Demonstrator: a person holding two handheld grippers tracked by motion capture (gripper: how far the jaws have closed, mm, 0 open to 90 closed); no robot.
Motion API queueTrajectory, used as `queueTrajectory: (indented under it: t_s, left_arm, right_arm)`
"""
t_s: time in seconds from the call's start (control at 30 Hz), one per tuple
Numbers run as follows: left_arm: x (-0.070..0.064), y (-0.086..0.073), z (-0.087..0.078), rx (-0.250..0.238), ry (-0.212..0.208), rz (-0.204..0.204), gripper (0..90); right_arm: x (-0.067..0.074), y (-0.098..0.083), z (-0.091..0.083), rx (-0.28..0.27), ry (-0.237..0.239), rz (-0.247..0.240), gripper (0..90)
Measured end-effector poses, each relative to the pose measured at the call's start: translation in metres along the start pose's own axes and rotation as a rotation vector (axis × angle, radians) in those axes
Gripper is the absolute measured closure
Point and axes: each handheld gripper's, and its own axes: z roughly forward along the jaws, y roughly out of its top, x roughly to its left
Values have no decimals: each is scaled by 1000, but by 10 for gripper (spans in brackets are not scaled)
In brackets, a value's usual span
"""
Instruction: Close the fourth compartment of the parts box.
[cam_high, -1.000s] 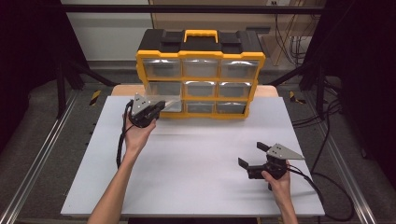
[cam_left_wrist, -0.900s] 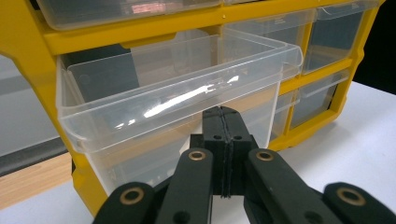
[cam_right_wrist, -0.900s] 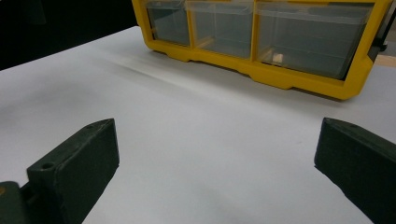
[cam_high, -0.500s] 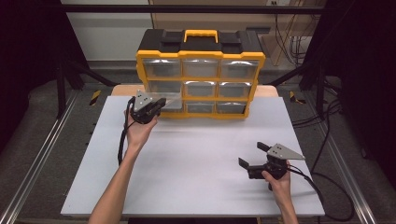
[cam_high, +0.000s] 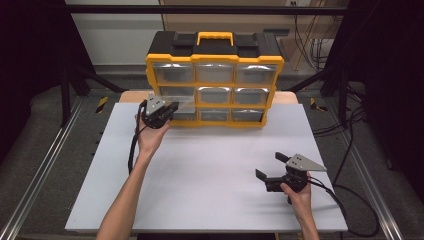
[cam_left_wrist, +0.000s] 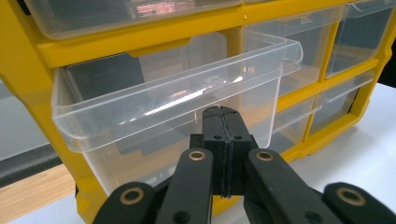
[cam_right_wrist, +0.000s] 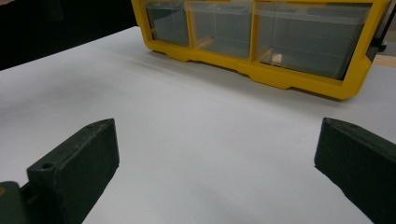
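White tabletop (cam_high: 210, 170) under yellow drawer organizer (cam_high: 215, 65); left gripper (cam_high: 167, 111) jaws together, right gripper (cam_high: 270, 167) jaws apart.

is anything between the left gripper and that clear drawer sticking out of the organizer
Nothing visible stands between them. The left gripper has its jaws shut together, right at the front wall of the pulled-out clear drawer, middle row, left column of the yellow organizer. Whether the tips touch the drawer front cannot be told.

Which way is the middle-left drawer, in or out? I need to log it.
Out. The clear drawer juts forward of the yellow cabinet frame, beyond its neighbours, with the shut left tongs at its front.
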Motion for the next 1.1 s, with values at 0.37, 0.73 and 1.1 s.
queueTrajectory:
  t_s: [0.37,0.73,1.1]
  left_arm:
    - [4,2,10,3,7,8,897]
    - [8,2,16,0,18,13,897]
    - [11,5,24,13,38,27,897]
  right_arm:
    - [0,-1,1,7,2,1,5]
    - [0,-1,1,4,1,3,5]
    - [0,-1,0,4,1,3,5]
